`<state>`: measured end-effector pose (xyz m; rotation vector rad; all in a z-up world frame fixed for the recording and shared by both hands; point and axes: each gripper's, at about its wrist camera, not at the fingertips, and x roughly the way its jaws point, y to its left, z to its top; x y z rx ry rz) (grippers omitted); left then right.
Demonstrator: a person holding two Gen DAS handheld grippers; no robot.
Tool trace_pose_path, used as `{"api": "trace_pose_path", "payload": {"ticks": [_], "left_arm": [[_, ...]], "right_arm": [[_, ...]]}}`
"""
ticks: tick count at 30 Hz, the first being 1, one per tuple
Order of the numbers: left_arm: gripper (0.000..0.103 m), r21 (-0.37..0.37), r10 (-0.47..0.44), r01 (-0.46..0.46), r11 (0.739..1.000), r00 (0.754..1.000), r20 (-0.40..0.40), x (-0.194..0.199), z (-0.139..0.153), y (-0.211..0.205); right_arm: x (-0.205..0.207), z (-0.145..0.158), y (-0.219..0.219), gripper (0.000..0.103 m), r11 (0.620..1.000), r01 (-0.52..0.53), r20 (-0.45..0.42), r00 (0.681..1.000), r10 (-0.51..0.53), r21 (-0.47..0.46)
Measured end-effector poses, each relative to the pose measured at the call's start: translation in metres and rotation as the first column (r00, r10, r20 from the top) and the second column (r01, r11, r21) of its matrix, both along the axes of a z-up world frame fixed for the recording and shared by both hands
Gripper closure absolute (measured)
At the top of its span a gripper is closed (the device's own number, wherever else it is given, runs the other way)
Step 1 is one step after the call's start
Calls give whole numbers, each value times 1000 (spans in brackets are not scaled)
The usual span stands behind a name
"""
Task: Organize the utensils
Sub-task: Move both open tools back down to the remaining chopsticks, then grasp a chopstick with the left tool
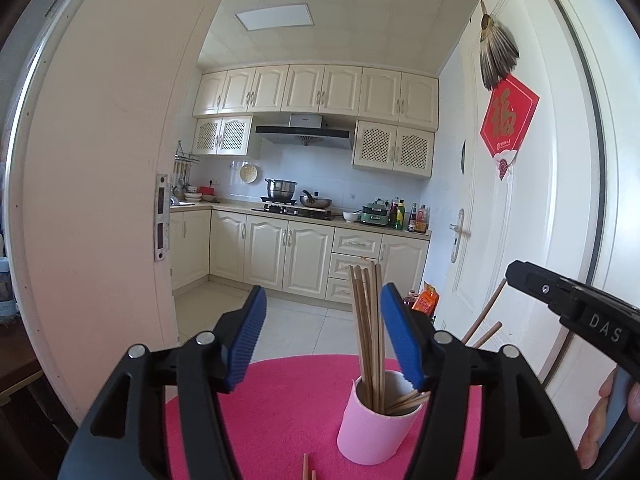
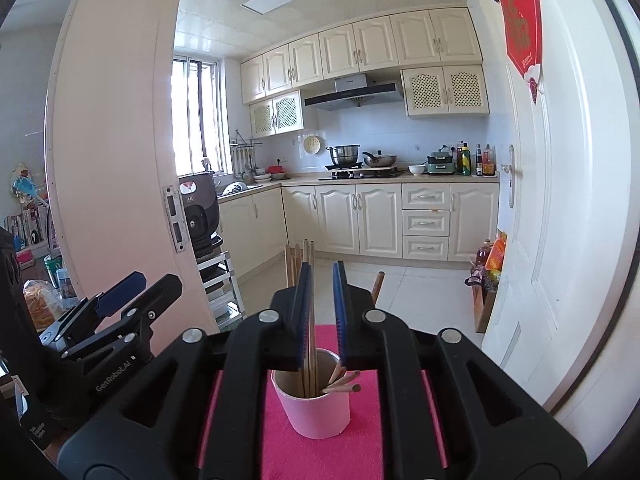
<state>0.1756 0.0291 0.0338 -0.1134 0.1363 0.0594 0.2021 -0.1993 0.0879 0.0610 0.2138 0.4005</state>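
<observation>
A: Where's your cup [image 2: 315, 404]?
B: On the pink mat [image 2: 320, 456], chopsticks [image 1: 370, 332] standing inside, some leaning over the rim.
A: And your jaws?
B: Your left gripper [image 1: 322, 336] is spread wide behind the cup. Your right gripper [image 2: 322, 316] is narrow, holding nothing, directly above the cup.

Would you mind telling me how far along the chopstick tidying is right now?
Mostly done: a bundle of chopsticks already stands in the pink cup. In hand: nothing; the left gripper is open, the right gripper nearly closed, apparently empty. Left: loose chopsticks on the pink mat.
</observation>
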Motion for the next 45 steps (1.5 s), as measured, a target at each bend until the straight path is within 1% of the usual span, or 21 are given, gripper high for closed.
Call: {"api": "trace_pose_path", "payload": {"ticks": [1,2,7,9,11,13,15,16,18,20,22,24,25,26,27,29,31,33,37,42,45], "left_arm": [[41,3,2,-2,1000,1000,-10,-5,1,2],[40,5,3,-3,1000,1000,-27,-9,1,3],[39,23,-8,12,1000,989,-151,-23,-4,8],[39,20,-23,29,999,974,-224,-25,-12,13],[39,-4,-40,41,999,957,-289,-25,-22,20],[39,-35,-73,64,997,921,-383,-21,-35,28],[39,-49,-87,73,996,867,-490,-14,-51,34],[39,-60,-95,74,995,843,-530,-11,-60,38],[39,-99,-126,83,992,790,-600,-6,-79,45],[39,-122,-135,71,990,736,-663,-1,-98,50],[39,-138,-163,92,986,685,-710,3,-115,49],[49,-134,-164,96,986,642,-749,7,-130,47],[57,-140,-171,99,985,623,-763,10,-136,46],[62,-150,-177,95,984,608,-774,11,-141,46],[65,-156,-179,90,984,595,-783,14,-145,45],[79,-165,-186,89,982,579,-794,20,-152,43],[84,-170,-192,91,981,561,-805,26,-156,39],[84,-163,-190,98,982,549,-814,30,-161,34],[85,-159,-195,114,981,540,-819,37,-165,25],[85,-117,-169,131,984,532,-830,47,-168,11],[85,-93,-147,130,987,519,-842,52,-170,5]], "right_arm": [[-6,0,0,63,1000,4,5,1000,-4,-2],[-12,0,1,58,1000,3,8,1000,-2,-3],[-37,-8,7,58,999,4,-13,1000,-5,-36],[-43,-14,11,56,999,-2,-40,999,0,-48],[-46,-21,14,55,998,-4,-76,997,-1,-65],[-45,-31,20,54,996,-13,-134,991,1,-90],[-42,-44,27,54,993,-32,-200,980,8,-118],[-38,-52,31,54,991,-50,-246,969,17,-127],[-33,-67,38,54,987,-83,-329,944,34,-137],[-27,-84,46,54,982,-121,-409,911,52,-145],[-21,-100,51,54,978,-148,-479,876,62,-144],[-16,-114,53,54,976,-175,-534,842,79,-132],[-13,-120,54,54,975,-179,-554,828,79,-129],[-11,-125,53,54,975,-182,-568,820,77,-130],[-10,-129,53,54,974,-185,-579,811,78,-128],[-9,-136,51,54,974,-191,-598,797,82,-120],[-8,-141,50,54,975,-191,-611,788,81,-117],[-6,-144,46,54,975,-190,-620,781,79,-115],[-3,-151,42,54,977,-184,-636,768,74,-109],[1,-155,37,54,978,-181,-649,758,70,-106],[3,-157,37,54,978,-182,-654,753,70,-105]]}}
